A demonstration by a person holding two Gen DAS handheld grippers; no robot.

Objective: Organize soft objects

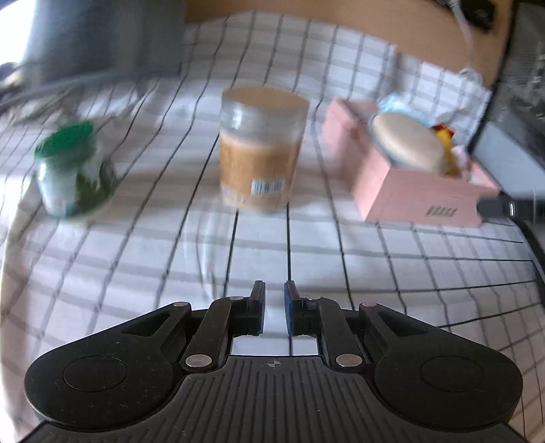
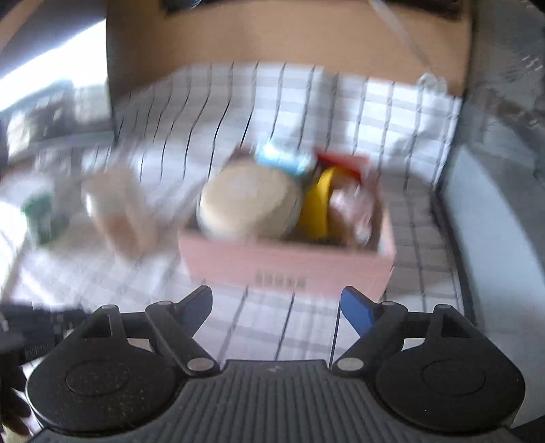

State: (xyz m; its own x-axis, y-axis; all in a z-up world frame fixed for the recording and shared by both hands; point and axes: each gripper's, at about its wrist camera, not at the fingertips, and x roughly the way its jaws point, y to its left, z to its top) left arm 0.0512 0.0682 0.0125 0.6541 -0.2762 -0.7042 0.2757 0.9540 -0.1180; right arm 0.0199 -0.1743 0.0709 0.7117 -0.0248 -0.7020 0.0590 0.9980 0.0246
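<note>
Ahead of right gripper (image 2: 274, 306) | pink box (image 2: 286, 269) | jaws apart, empty

A clear jar with a tan label (image 1: 262, 150) stands upright on the checked cloth (image 1: 340, 265). To its left, well apart, a green-lidded jar (image 1: 73, 170). Behind it a brown cardboard wall (image 1: 408, 24); a grey container (image 1: 102, 37) far back left.

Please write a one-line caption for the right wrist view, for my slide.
Open right gripper faces a pink box holding a round beige cushion and a yellow item on checked cloth.
</note>
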